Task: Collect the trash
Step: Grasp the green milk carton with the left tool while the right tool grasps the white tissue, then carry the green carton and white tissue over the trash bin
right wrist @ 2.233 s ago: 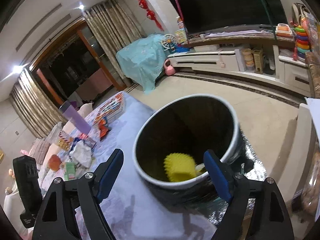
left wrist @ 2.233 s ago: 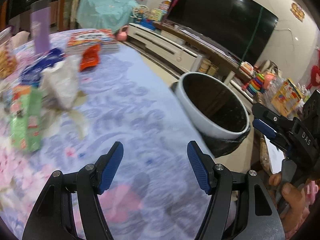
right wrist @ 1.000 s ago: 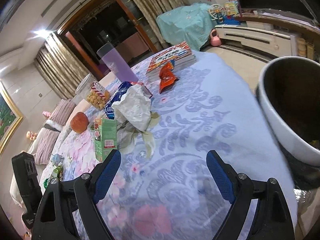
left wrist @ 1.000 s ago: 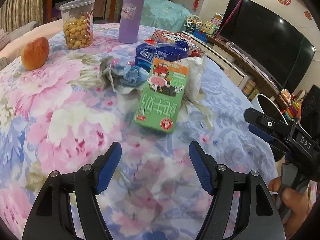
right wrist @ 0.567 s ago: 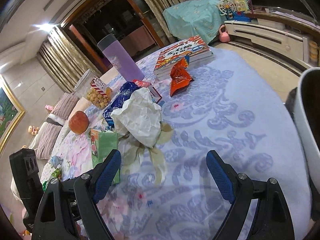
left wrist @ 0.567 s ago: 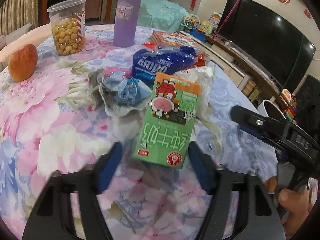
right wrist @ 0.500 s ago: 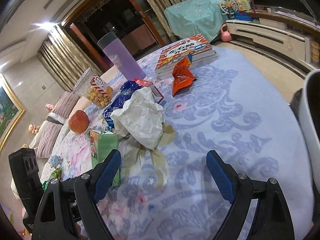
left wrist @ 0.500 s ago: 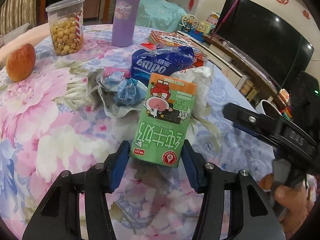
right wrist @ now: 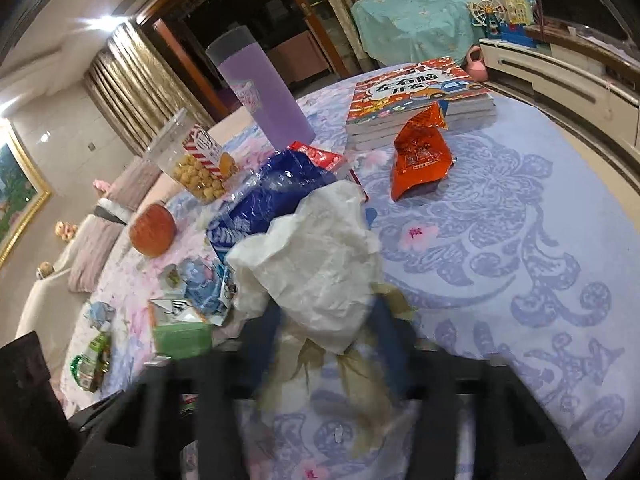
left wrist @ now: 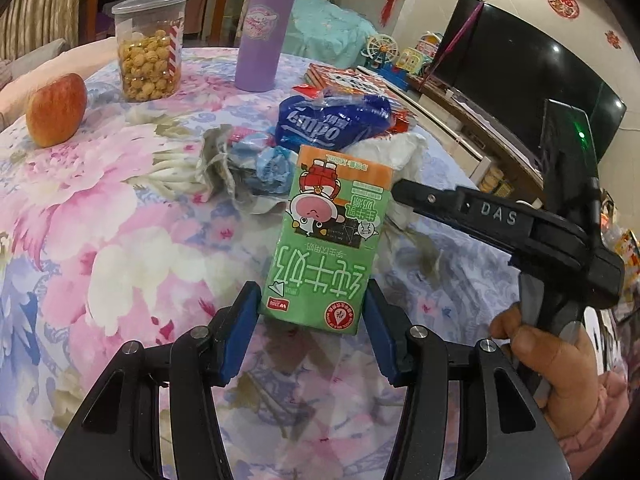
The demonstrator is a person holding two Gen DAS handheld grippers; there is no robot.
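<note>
My left tool (left wrist: 312, 332) pinches the green milk carton (left wrist: 330, 240); my blurred right tool (right wrist: 324, 344), state unclear, straddles the white wrapper (right wrist: 316, 256) beside that carton.

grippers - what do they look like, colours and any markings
Left gripper: black plastic frame with triangular cut-outs, silver screws at the joints, blue pads on the fingers. Right gripper: black too, with raised letters "DAS" on its side and a green light on the block behind it. The hand is bare, with a pink sleeve.

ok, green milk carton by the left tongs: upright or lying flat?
Lying flat. The green cardboard milk carton rests on its back on the floral tablecloth, printed face up, its near end between the left tongs.
</note>
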